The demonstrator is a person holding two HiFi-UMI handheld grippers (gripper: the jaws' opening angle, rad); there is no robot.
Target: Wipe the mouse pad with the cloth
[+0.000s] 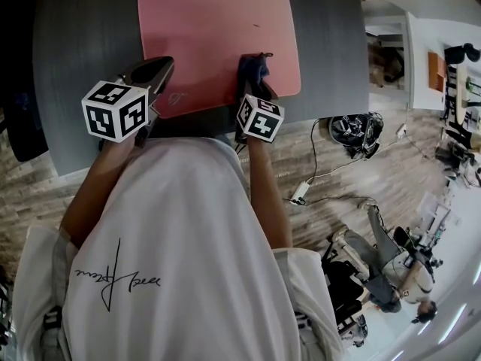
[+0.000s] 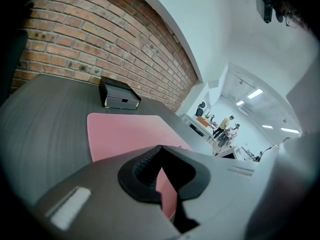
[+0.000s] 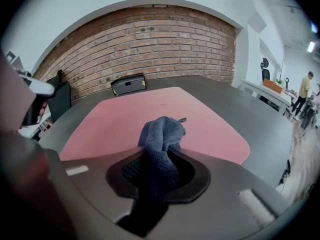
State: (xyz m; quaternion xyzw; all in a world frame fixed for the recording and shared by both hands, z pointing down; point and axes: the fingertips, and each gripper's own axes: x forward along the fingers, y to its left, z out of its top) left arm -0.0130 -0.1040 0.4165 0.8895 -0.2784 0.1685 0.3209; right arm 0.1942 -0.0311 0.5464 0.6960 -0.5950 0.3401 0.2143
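In the head view, the person's white shirt fills the bottom of the frame. Just above it are the two cubes with black and white squares, one on each gripper.

The left gripper is at the middle left of the frame, at the near left corner of the pink mouse pad. In the left gripper view its jaws are closed, tips together, and nothing is between them. Only a thin strip of pink pad shows in the gap lower down.

The right gripper is in the middle of the frame, at the near edge of the pad. Its jaws are squeezed tight on a dark blue cloth. The cloth sticks out past the tips in a bunched lump, and in the head view the cloth sits over the pad.

The pad lies flat on a dark grey table. Farther back on the table, past the pad, sits a small black box. Behind that is a red brick wall.
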